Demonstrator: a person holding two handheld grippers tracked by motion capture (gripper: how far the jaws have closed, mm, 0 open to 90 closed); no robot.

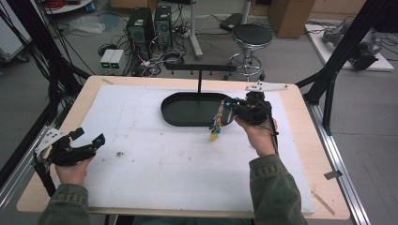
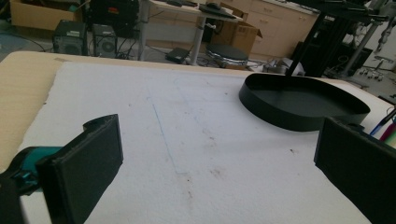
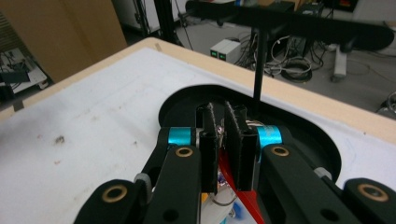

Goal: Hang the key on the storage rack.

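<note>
The right gripper (image 1: 228, 108) is clamped on a bundle of colourful keychains (image 1: 216, 124), dangling just over the near rim of the black oval tray (image 1: 187, 110). Judging by this, the pickup is done, with hanging on the tray's rack (image 1: 201, 67) left. The left gripper (image 1: 88, 138) rests released, well left of the tray.

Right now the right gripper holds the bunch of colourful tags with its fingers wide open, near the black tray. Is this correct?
Not quite. The right gripper has its fingers shut on the bunch of colourful tags, not wide open, as the right gripper view shows. The rest holds: it is near the black tray.
</note>
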